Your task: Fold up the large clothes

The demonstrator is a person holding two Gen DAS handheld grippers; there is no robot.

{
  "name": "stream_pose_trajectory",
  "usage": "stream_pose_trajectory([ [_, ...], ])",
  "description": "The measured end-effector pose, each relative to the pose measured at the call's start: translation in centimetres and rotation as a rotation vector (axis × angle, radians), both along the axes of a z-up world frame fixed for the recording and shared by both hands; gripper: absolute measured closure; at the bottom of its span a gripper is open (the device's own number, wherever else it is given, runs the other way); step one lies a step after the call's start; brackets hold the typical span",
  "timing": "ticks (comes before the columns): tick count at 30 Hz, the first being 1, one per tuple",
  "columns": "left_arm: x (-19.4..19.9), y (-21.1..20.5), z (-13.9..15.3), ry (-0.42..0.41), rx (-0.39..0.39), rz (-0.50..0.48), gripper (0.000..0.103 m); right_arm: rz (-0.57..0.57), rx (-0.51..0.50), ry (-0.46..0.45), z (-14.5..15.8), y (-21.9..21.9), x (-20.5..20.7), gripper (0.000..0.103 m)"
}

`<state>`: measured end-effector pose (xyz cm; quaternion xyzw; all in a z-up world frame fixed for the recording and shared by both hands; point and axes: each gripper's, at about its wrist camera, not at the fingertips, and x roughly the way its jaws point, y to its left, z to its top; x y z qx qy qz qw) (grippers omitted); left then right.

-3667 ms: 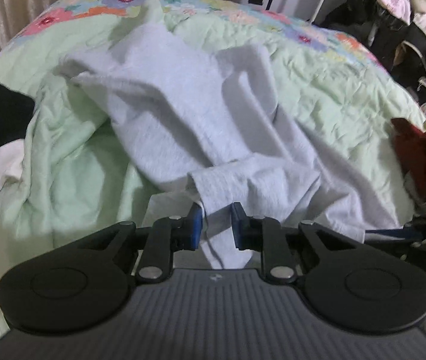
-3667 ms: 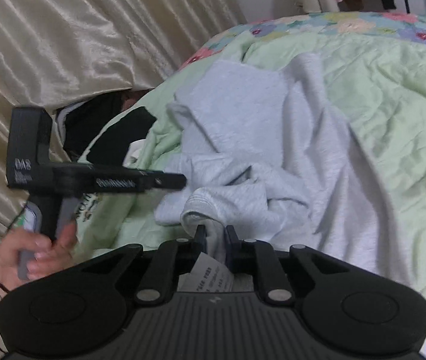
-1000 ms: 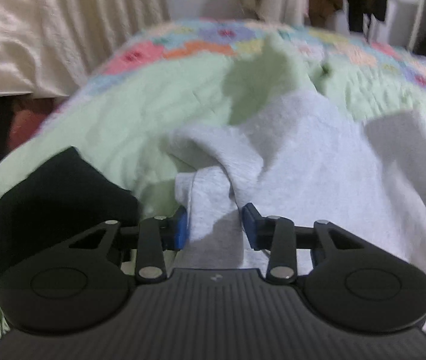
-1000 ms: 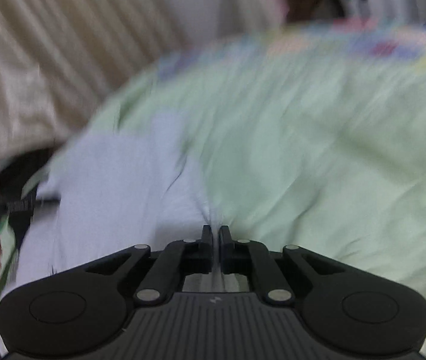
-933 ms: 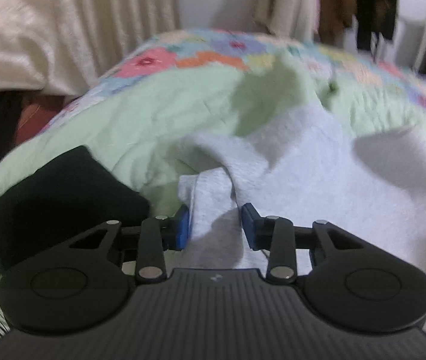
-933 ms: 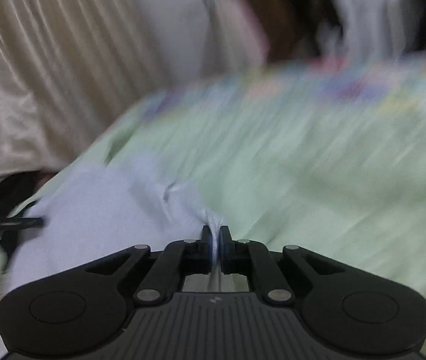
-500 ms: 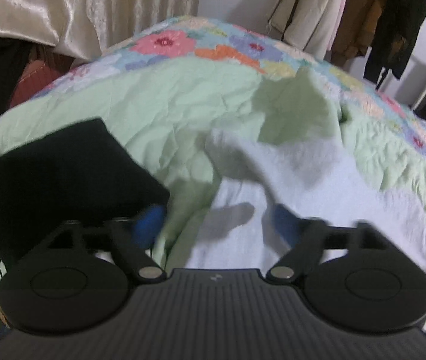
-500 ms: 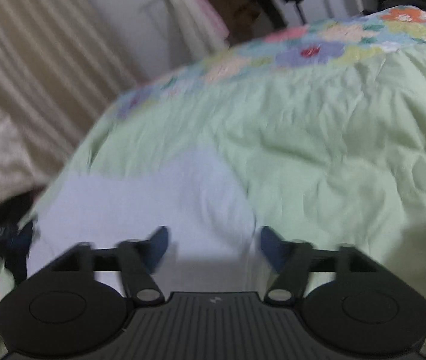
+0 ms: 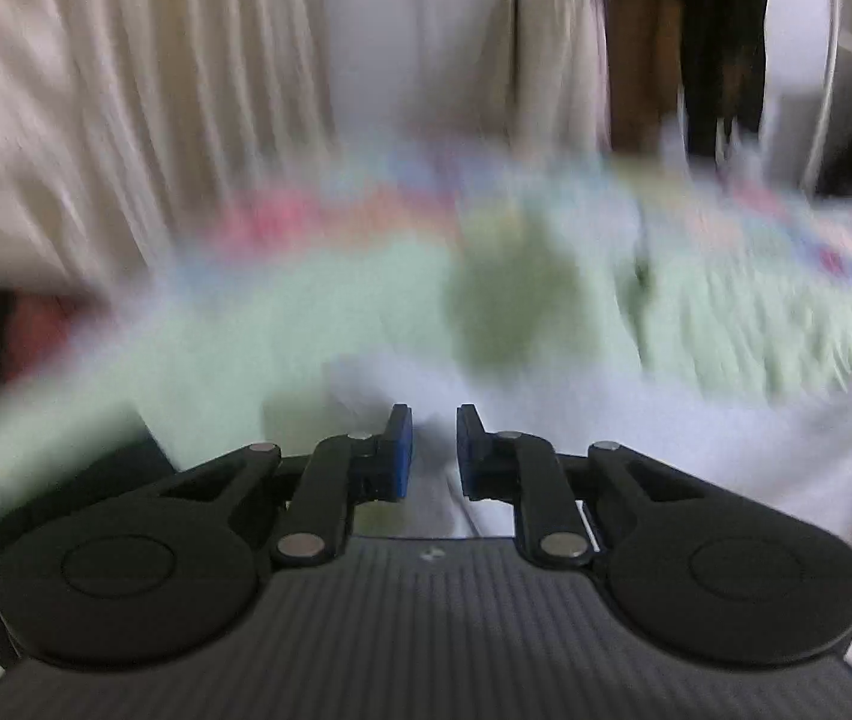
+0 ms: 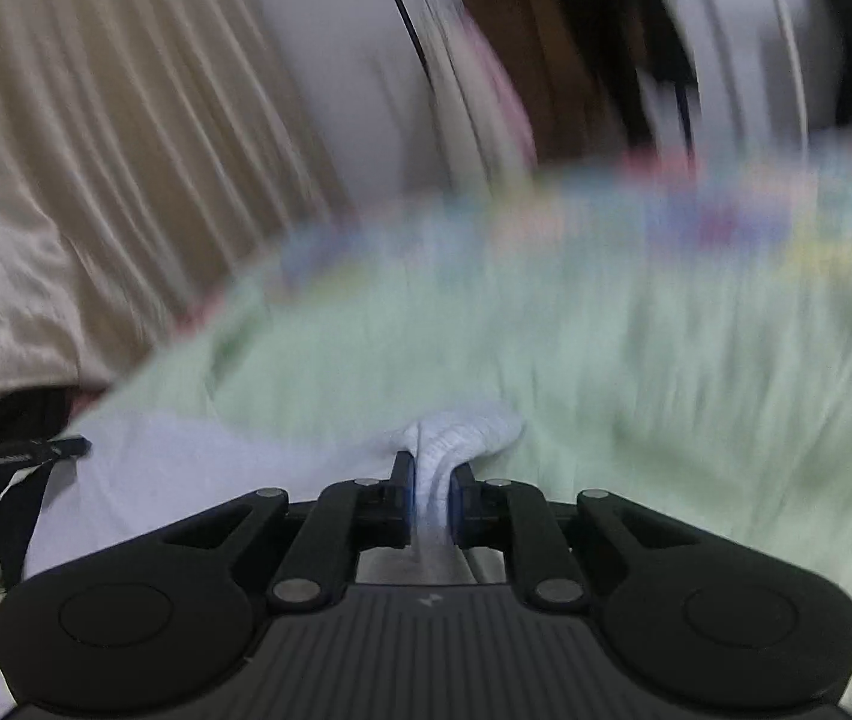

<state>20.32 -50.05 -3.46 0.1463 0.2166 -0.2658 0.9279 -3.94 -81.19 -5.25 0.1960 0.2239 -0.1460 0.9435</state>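
Two grippers are re-gripping a grey garment on the green quilt

The left gripper (image 9: 431,447) is closing on the grey garment (image 9: 636,438) near the quilt (image 9: 306,312)'s left edge; the right gripper (image 10: 429,495) is pinching a bunched fold. Both are pointing slightly downward; lifting evenly should keep the edge taut.

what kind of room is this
Most likely a bedroom. A bed with a pale green quilt that has a flowered border fills the view, a grey garment lies on it, beige curtains hang at the left, and clothes hang on a rack behind.
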Motion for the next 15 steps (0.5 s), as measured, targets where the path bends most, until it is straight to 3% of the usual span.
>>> stream_pose_trajectory([
  [1,0.5,-0.3,0.5,-0.018,0.047,0.059,0.050,-0.010,-0.047,0.006,0.4,0.4,0.1,0.091],
  [2,1.2,-0.1,0.6,0.030,0.052,0.076,0.042,-0.037,-0.060,0.052,0.0,0.3,0.6,0.084],
  [3,1.8,0.5,0.6,0.092,0.040,0.079,0.035,-0.065,-0.072,0.098,-0.3,0.1,1.0,0.061],
  [5,2.2,2.2,0.7,0.195,0.035,0.088,0.034,-0.156,-0.074,0.264,-1.2,-0.2,1.6,0.037],
  [7,1.8,4.5,0.9,0.258,0.083,0.100,0.020,-0.193,-0.026,0.392,-1.2,0.2,0.6,0.038],
  [8,1.2,5.9,1.1,0.265,0.101,0.111,0.019,-0.195,-0.004,0.433,-1.0,0.5,0.0,0.038],
  [12,-2.0,13.3,2.2,0.262,0.157,0.160,0.012,0.109,0.212,0.413,1.0,4.1,-5.3,0.030],
  [13,-2.7,15.1,2.6,0.276,0.159,0.176,0.011,0.204,0.315,0.405,1.5,5.3,-7.4,0.030],
  [15,-3.1,17.5,3.2,0.321,0.157,0.181,0.010,0.302,0.415,0.394,2.1,6.8,-10.2,0.030],
])
